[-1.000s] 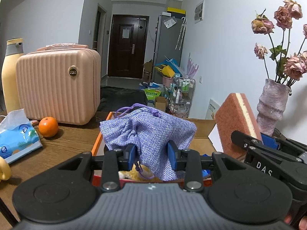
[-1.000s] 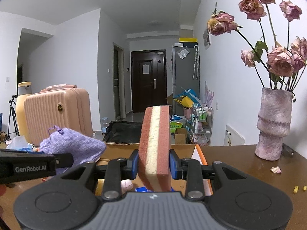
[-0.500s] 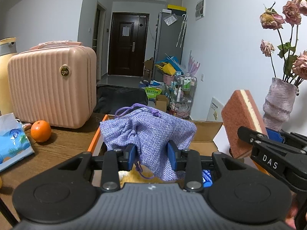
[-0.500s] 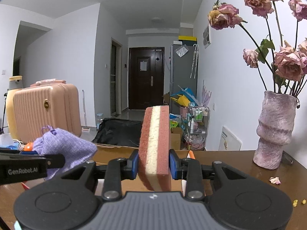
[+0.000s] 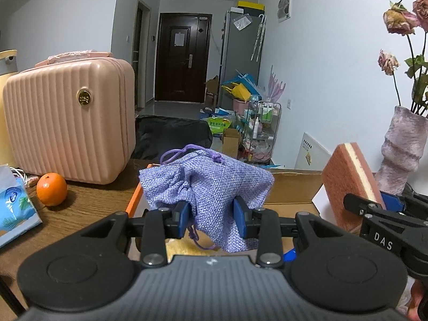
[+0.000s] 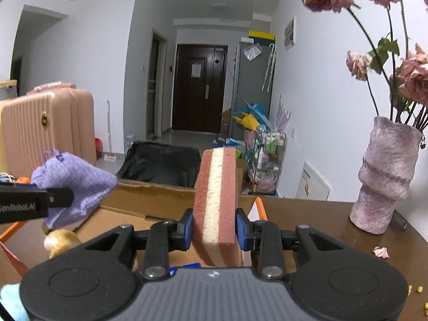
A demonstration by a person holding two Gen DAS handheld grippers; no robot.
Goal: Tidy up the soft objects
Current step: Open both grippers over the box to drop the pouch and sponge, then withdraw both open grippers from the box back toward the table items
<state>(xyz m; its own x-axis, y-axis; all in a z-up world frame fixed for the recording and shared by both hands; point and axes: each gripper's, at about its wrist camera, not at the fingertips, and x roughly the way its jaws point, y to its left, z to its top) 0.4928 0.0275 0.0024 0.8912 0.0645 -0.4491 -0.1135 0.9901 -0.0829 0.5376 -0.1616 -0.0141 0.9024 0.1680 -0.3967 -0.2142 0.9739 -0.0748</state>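
One pouch (image 5: 206,184), one sponge (image 6: 216,203)

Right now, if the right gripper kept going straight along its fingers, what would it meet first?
Probably the far wall of the cardboard box, just beyond the sponge that the right gripper holds; depth is unclear, so it might pass over the rim.

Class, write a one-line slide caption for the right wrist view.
Right gripper clamps an upright sponge above an open cardboard box.
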